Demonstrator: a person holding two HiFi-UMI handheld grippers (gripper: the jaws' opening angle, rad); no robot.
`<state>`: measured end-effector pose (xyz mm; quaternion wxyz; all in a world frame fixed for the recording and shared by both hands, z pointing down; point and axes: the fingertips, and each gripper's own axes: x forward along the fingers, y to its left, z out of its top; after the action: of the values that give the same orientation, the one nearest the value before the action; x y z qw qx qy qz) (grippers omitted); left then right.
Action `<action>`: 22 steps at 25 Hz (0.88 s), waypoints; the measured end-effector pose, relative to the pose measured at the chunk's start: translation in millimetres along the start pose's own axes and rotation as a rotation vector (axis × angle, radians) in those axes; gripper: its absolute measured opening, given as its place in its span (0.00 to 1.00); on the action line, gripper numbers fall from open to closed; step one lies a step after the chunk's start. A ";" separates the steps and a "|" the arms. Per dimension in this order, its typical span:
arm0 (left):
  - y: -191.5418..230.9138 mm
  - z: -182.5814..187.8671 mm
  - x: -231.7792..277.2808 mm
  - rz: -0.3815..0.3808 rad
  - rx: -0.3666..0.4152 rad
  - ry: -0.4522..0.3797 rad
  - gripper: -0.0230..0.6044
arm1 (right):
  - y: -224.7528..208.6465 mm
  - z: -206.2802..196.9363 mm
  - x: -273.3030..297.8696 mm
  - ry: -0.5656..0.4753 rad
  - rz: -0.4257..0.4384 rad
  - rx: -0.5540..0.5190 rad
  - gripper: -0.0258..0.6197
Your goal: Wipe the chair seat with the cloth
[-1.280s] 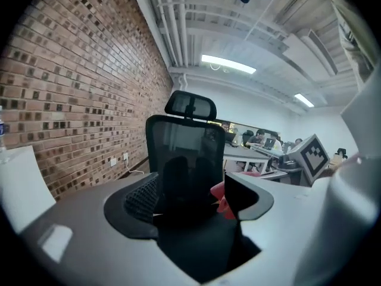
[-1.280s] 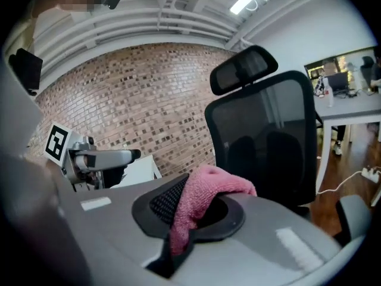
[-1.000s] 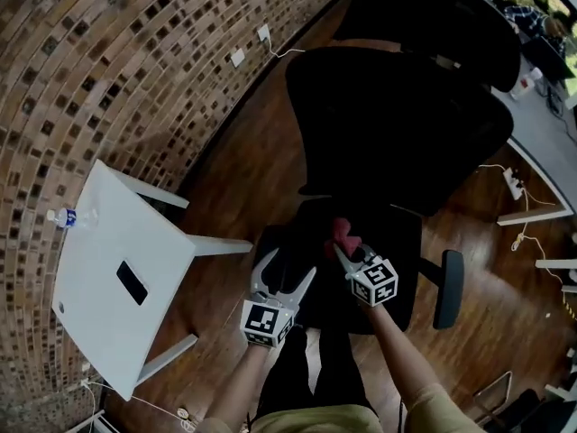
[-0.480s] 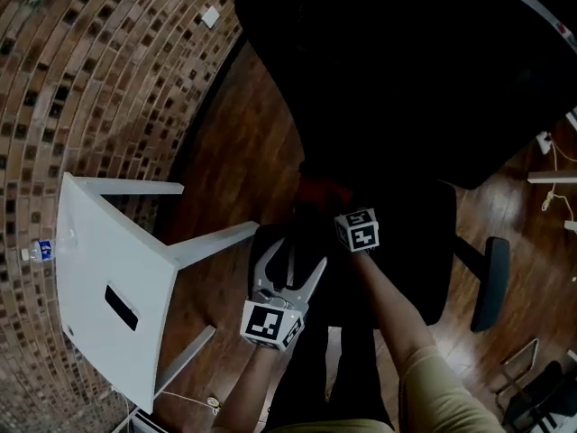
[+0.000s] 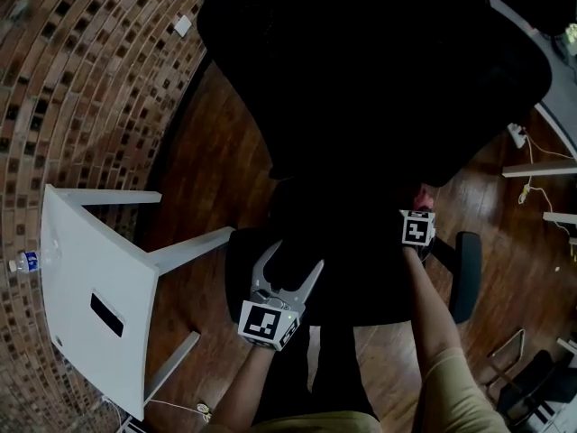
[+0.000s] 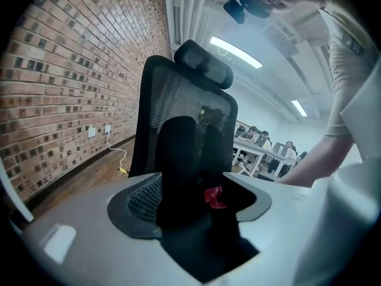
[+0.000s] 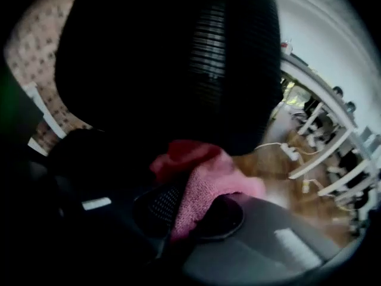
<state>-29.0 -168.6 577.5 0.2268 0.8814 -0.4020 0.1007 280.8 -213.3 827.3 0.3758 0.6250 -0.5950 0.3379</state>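
Right gripper (image 7: 187, 210), arm outstretched, clamps cloth (image 7: 208, 186) at chair seat (image 5: 361, 282) edge.

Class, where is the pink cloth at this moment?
In the head view the pink cloth sits on the right, clamped in the right tongs at the right edge of the chair seat, beside the armrest.

The left gripper (image 5: 290, 262) is pointing forward, its jaws standing apart and pressing on nothing. The right gripper (image 5: 421, 209) is stretching farther ahead and out to the right, its jaws pinching a pink cloth (image 7: 208, 183). Both forearms are extending forward from the body.
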 end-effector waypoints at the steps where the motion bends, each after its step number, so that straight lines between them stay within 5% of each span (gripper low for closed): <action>1: 1.8 0.8 -3.0 0.010 0.001 0.002 0.51 | 46.8 4.2 -0.2 -0.036 0.141 0.010 0.07; 5: 16.8 6.1 -20.4 0.063 -0.001 0.010 0.50 | 267.5 25.4 -35.2 -0.119 0.706 0.051 0.07; 7: 21.5 6.9 -29.2 0.072 0.009 0.023 0.50 | 343.9 37.5 -52.9 -0.152 0.835 0.050 0.07; 9: 24.3 4.3 -35.5 0.079 0.032 0.039 0.50 | 387.2 42.9 -51.2 -0.147 0.872 0.066 0.07; 13: 23.7 2.2 -35.5 0.101 0.037 0.055 0.50 | 369.3 21.9 -12.8 -0.047 0.716 -0.017 0.07; 16: 12.6 1.8 -28.0 0.079 0.015 0.051 0.50 | 261.5 -0.8 7.9 0.025 0.444 -0.099 0.07; 19: -0.5 3.4 -23.6 0.068 -0.015 0.032 0.50 | 161.8 -18.4 10.9 0.072 0.334 -0.075 0.07; 22: -16.3 -1.3 -17.5 0.050 -0.050 0.020 0.50 | 37.1 -30.3 -5.1 0.137 0.014 -0.137 0.07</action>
<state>-28.2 -147.0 567.1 0.2502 0.8641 -0.4239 0.1052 244.2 -184.8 840.2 0.4551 0.5690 -0.5939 0.3412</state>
